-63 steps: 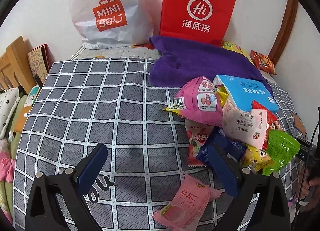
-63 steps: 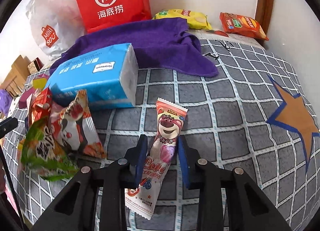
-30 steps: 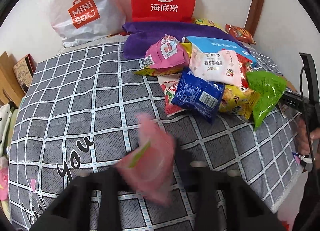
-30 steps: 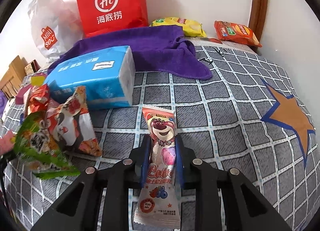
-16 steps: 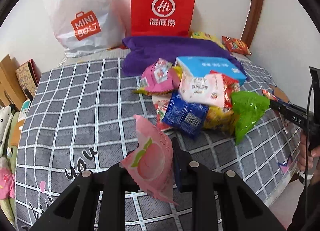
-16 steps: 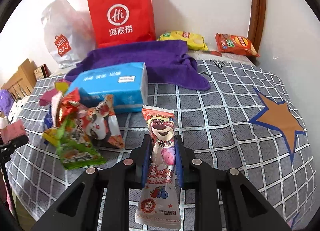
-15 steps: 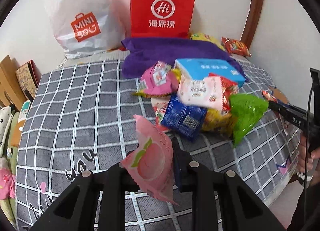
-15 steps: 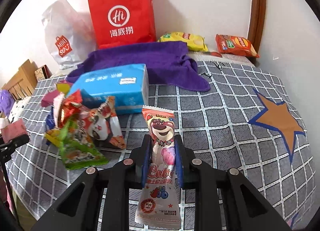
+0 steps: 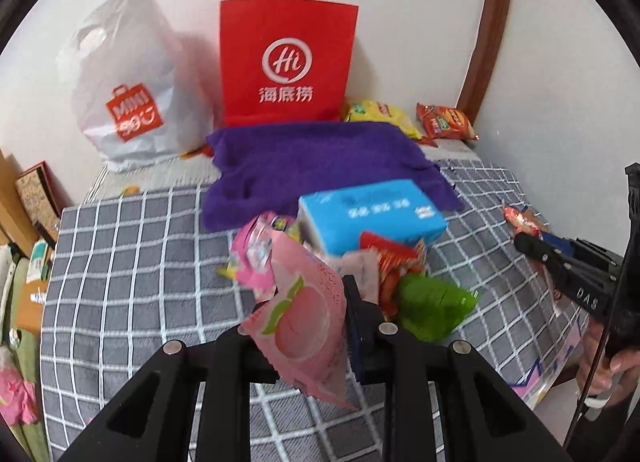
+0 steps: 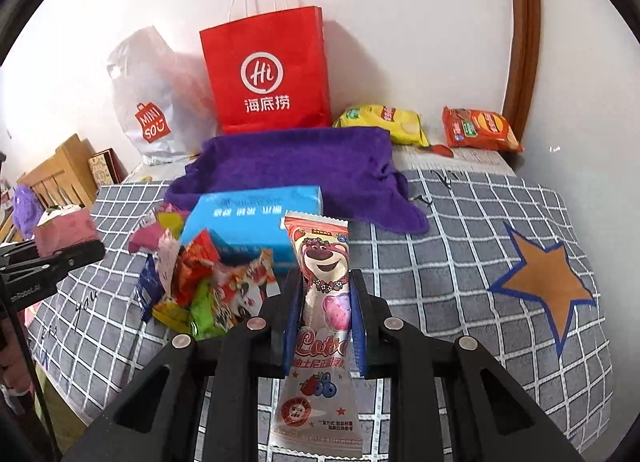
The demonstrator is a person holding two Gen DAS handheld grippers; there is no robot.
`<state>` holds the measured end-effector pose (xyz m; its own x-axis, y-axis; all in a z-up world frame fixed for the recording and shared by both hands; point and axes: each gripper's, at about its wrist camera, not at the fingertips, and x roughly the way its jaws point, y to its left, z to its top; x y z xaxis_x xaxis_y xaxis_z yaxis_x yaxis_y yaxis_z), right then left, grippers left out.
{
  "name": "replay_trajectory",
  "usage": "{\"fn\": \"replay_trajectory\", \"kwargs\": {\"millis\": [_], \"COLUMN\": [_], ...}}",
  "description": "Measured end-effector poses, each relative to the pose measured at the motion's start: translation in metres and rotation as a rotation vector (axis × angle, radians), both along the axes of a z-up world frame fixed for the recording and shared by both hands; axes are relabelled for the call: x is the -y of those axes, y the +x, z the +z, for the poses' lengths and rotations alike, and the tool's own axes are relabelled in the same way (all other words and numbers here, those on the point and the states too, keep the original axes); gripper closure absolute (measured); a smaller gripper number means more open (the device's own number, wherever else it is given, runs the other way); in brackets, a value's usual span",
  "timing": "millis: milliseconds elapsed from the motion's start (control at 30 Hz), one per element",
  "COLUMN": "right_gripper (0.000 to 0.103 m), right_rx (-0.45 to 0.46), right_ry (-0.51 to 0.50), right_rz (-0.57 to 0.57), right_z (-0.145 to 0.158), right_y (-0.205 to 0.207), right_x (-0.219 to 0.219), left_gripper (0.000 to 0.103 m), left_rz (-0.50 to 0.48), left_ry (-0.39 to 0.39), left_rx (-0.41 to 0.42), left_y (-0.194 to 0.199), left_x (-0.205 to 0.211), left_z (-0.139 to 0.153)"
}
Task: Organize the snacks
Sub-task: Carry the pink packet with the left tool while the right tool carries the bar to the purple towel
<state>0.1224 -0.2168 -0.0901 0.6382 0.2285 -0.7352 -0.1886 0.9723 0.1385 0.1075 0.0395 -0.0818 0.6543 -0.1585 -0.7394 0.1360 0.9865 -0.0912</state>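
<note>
Left tool [image 9: 308,326]: closed on a pink peach packet [image 9: 304,322], held clear above the checked bedspread [image 9: 120,262].
Right tool [image 10: 322,322]: closed on a long bear-print snack stick [image 10: 320,302], upright between the blue pads, also off the bedspread.
Snack pile [image 10: 200,286]: on the bed, near side of the blue tissue pack [image 10: 256,217]; left of the right tool, just beyond the left tool.
Far end: purple towel [image 9: 320,157], red paper bag [image 9: 286,61] and white plastic bag [image 9: 128,93] against the wall; yellow chip bag [image 10: 384,121] and orange snack bag [image 10: 478,129] to the right of the towel.
Only in the right view: orange star [image 10: 544,286] printed on the bedspread, far right; a wall switch at the top edge; the whole bear-print stick.
Only in the left view: the peach print on the pink packet; a hand [image 9: 612,370] at the right edge under the other tool; items down the left side of the bed.
Seen across: each tool shows edge-on in the other's view, with only a corner of its packet.
Hidden: the left tool's left pad is covered by the peach packet; the packet hides part of the pile.
Hard to make out: the pile is blurred in the left view, so single packets are unclear beyond a green one [image 9: 432,306]; the small print on the packets is unreadable.
</note>
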Motion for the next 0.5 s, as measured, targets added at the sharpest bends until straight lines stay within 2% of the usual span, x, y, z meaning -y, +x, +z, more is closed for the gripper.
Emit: {"fn": "replay_trajectory", "kwargs": {"millis": [200,367,500], "right_gripper": [0.080,0.080,0.080], "right_rx": [0.003,0.005,0.015], "right_ry": [-0.015,-0.016,-0.020], "right_rz": [0.004,0.005,0.000], "right_z": [0.011,0.019,0.025], "right_y": [0.019,0.041,0.063], "right_x": [-0.006,-0.010,-0.015], "left_gripper": [0.080,0.080,0.080], "left_rz": [-0.023,-0.025,-0.031], "left_ry": [0.004,-0.027,-0.006], "left_rx": [0.008,0.000,0.010], "left_y": [0.026,0.055,0.079], "left_x": [0.014,0.017,0.024], "left_z": [0.015,0.026,0.033]}}
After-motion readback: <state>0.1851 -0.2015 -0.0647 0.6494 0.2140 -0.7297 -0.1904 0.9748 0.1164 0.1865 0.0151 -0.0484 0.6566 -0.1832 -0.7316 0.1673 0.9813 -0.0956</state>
